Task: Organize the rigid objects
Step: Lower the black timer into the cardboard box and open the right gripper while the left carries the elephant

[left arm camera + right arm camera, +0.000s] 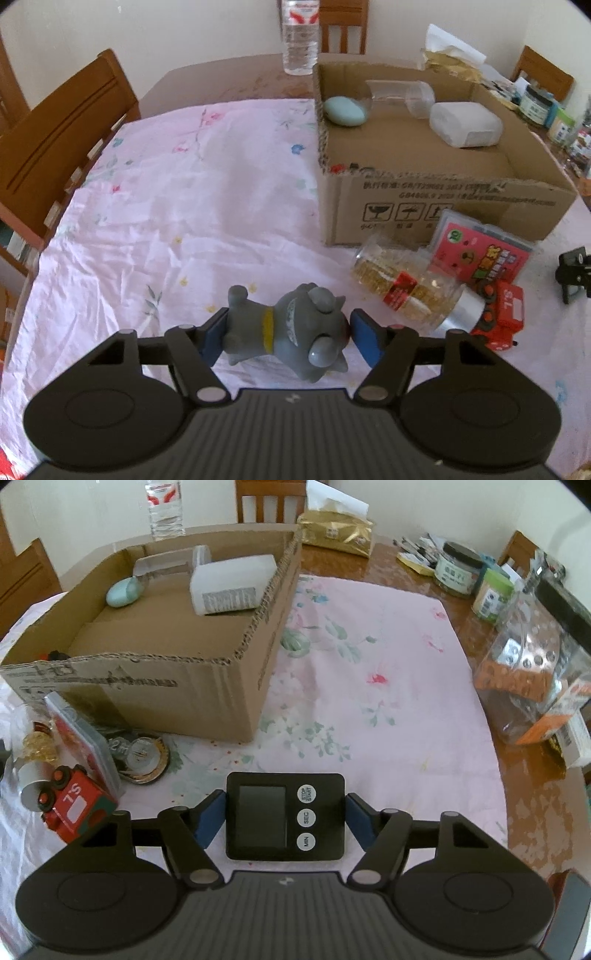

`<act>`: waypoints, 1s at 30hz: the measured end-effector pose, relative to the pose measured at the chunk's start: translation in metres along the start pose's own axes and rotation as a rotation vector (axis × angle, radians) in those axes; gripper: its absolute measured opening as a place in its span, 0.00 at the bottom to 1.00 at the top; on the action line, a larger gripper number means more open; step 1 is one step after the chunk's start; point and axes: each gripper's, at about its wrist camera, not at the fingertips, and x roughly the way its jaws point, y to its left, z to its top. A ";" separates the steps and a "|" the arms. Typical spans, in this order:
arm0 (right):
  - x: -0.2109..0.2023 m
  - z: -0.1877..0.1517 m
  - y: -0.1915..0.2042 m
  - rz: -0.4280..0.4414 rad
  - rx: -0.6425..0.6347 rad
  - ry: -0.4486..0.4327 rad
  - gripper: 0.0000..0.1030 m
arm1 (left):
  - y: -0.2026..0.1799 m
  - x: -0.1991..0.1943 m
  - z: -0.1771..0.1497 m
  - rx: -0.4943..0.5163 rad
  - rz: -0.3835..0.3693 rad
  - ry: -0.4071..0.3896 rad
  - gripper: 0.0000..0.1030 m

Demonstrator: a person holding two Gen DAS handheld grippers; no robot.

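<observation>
L gripper (286, 332) pinches the gray cat toy (286, 325), R gripper (284, 818) pinches the black timer (285, 816), both just in front of the cardboard box (436, 206). Squeeze firm, lift straight, then drop inside.

1. The water bottle (300, 37) is cut off at the top edge in both views.
2. The printed line on the cardboard box (443, 199) is too blurred to read.
3. The glass jar (406, 291) hides part of the red toy truck (506, 314).
4. Labels on the small jars (458, 570) are too small to read.
</observation>
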 end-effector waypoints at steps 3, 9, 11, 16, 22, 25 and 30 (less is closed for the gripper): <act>-0.009 0.004 0.000 0.004 -0.024 -0.003 0.72 | 0.002 -0.009 0.005 0.019 -0.023 -0.001 0.67; -0.034 0.018 0.000 0.034 -0.071 -0.028 0.71 | 0.006 -0.027 0.015 0.064 -0.052 -0.018 0.67; -0.041 0.022 0.001 0.028 -0.088 -0.041 0.71 | 0.007 -0.031 0.018 0.070 -0.057 -0.029 0.67; -0.056 0.031 0.003 0.029 -0.094 -0.076 0.71 | 0.009 -0.035 0.021 0.071 -0.063 -0.048 0.67; -0.083 0.057 0.016 0.062 -0.145 -0.155 0.71 | 0.010 -0.040 0.025 0.073 -0.069 -0.072 0.67; -0.086 0.075 0.027 0.082 -0.184 -0.181 0.71 | 0.011 -0.042 0.026 0.072 -0.066 -0.084 0.67; -0.074 0.098 0.047 0.106 -0.239 -0.172 0.71 | 0.018 -0.049 0.027 0.055 -0.052 -0.100 0.67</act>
